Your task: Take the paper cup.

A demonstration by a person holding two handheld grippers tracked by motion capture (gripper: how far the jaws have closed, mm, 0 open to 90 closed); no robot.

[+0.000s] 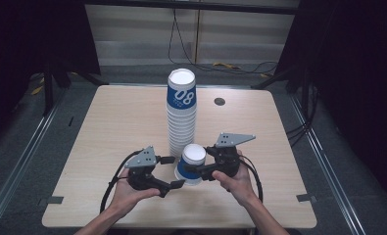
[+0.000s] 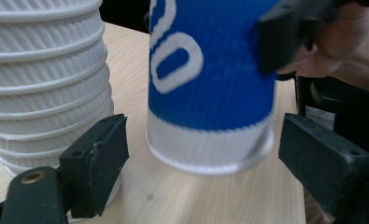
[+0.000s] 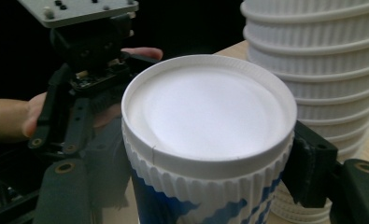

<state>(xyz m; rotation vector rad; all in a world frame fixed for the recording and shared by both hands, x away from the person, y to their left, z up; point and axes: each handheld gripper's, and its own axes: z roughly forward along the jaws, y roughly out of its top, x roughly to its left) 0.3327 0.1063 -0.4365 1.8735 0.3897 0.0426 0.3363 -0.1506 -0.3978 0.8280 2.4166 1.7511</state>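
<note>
An upside-down paper cup (image 1: pixel 190 164) with a blue band and white numerals is at the near middle of the table, in front of a tall stack of like cups (image 1: pixel 181 112). My right gripper (image 1: pixel 199 160) is shut on this cup's upper part (image 3: pixel 205 116). In the left gripper view the cup (image 2: pixel 210 84) hangs tilted, its rim just off the wood. My left gripper (image 1: pixel 174 171) is open, its jaws on either side of the cup's rim without touching it. The stack (image 2: pixel 42 70) stands right beside the left jaw.
The light wooden table (image 1: pixel 117 127) has a small dark round hole (image 1: pixel 219 101) at the back right. The stack (image 3: pixel 322 60) rises close behind the held cup. Dark curtains flank the table, and cables lie on the floor beyond it.
</note>
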